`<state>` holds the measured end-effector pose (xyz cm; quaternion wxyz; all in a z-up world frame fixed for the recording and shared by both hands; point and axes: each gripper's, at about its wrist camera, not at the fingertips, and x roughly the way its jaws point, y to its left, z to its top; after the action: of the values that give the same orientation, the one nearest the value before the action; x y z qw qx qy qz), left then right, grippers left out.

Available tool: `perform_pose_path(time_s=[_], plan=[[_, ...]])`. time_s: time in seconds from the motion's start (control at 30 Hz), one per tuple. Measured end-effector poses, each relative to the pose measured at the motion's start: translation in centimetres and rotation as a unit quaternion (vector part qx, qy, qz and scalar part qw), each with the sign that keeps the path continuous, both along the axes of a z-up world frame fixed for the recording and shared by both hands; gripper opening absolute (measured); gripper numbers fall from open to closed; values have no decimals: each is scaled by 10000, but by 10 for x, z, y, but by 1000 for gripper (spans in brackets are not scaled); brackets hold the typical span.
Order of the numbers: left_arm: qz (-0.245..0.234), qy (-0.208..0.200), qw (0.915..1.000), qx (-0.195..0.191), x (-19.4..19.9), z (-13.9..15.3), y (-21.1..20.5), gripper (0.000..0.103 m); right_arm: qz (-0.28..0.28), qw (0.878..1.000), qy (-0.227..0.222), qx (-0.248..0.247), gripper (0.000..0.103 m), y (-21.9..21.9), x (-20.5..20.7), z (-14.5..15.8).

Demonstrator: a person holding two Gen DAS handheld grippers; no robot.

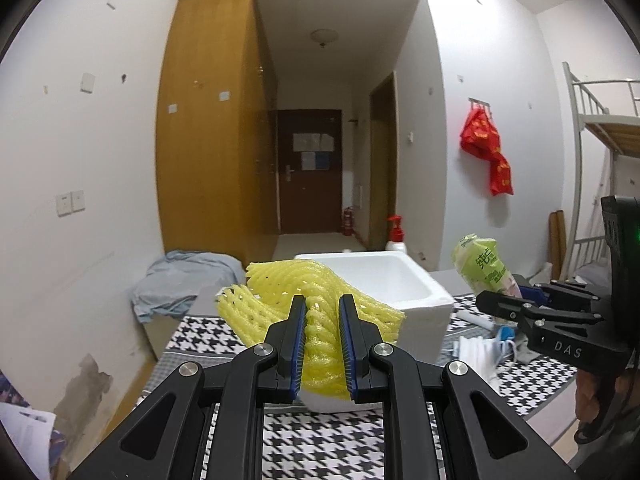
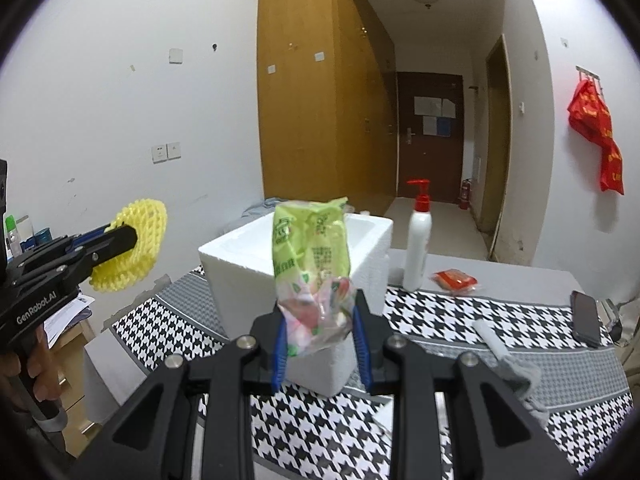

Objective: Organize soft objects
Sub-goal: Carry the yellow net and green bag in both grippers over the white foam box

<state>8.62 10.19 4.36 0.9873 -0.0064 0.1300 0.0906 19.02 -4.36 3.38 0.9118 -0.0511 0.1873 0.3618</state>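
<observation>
While I hold both tools up over the table [image 2: 460,312], I count two grippers and two soft things. My left gripper [image 1: 323,338] has its fingers squeezed on one yellow foam net [image 1: 304,300], which sticks up and bends between the blue pads. My right gripper [image 2: 320,344] has its fingers squeezed on one green plastic bag [image 2: 312,264], held by its clear bottom end, standing up tall.

I see one white foam box [image 2: 248,264] on the black and white checked cloth. It sits just behind both held things. I can see part of its inside from the left camera, and that part looks bare.

One white pump bottle [image 2: 418,248] with a red top stands beside the box. One small red packet [image 2: 454,280] lies near the bottle. One dark phone [image 2: 586,318] lies far to the right. One white roll [image 2: 490,336] rests on a grey cloth [image 2: 520,372].
</observation>
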Motion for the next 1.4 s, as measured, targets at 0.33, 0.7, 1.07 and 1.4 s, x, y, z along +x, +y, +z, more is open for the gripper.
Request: perform_pose_path(time_s=[0.33,0.7,1.07,1.4], plan=[[306,1,9995,-39,-8,-4,24,18,252,9996,-60,-83,32,31,14,9],[568,-17,9984,-75,-10,-6,44,18,417,9991,-41,-118,32,60,31,17],[658,-33,9978,-108,-8,-8,55,18,396,9989,70,-227,32,86,50,21],[579,-16,9982,-127,-3,-9,63,18,255,9991,189,-276,33,95,65,17]])
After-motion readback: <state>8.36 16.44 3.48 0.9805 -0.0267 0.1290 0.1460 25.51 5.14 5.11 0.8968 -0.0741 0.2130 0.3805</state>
